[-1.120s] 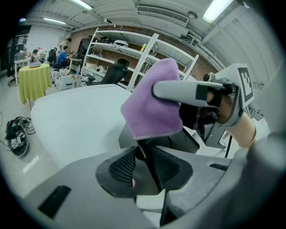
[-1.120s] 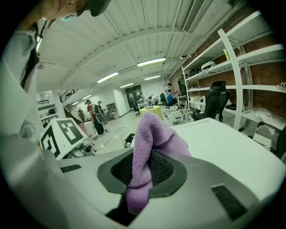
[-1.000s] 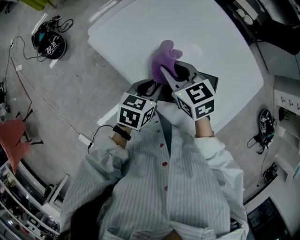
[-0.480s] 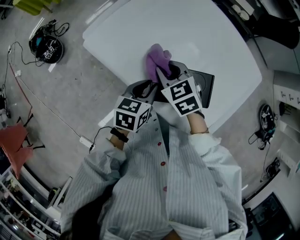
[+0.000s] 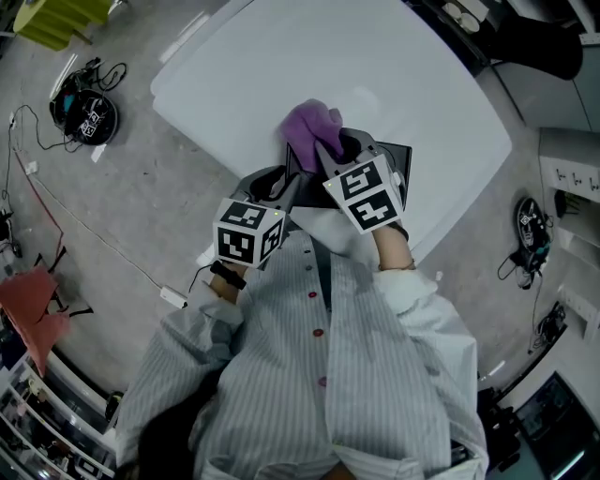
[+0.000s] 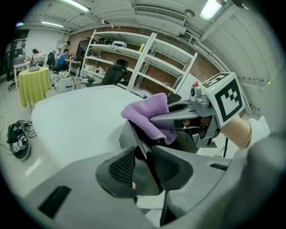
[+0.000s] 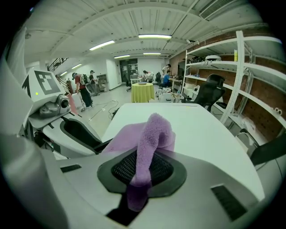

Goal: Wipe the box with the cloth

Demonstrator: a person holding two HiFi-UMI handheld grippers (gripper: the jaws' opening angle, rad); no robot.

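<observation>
A flat dark box point(image 5: 400, 165) lies on the white table point(image 5: 281, 56), close to its near edge. My left gripper point(image 5: 286, 184) is shut on the box's thin upright wall point(image 6: 134, 138), which shows between its pads in the left gripper view. My right gripper point(image 5: 330, 150) is shut on a purple cloth point(image 5: 307, 127). The cloth point(image 7: 149, 138) runs up between the pads and bunches over the box's left end, just beyond the left gripper point(image 7: 78, 132). In the left gripper view the cloth point(image 6: 145, 114) rests against the top of the box wall.
The table's near edge runs right under both grippers. On the floor at left are a round black device point(image 5: 89, 117) with cables, a yellow object point(image 5: 56, 19) and a red cloth point(image 5: 33, 305). Metal shelving point(image 6: 147, 62) stands behind the table.
My right gripper has moved left and down with the purple cloth, closer to the left gripper and the box's left end. The left gripper has kept its hold in place.
</observation>
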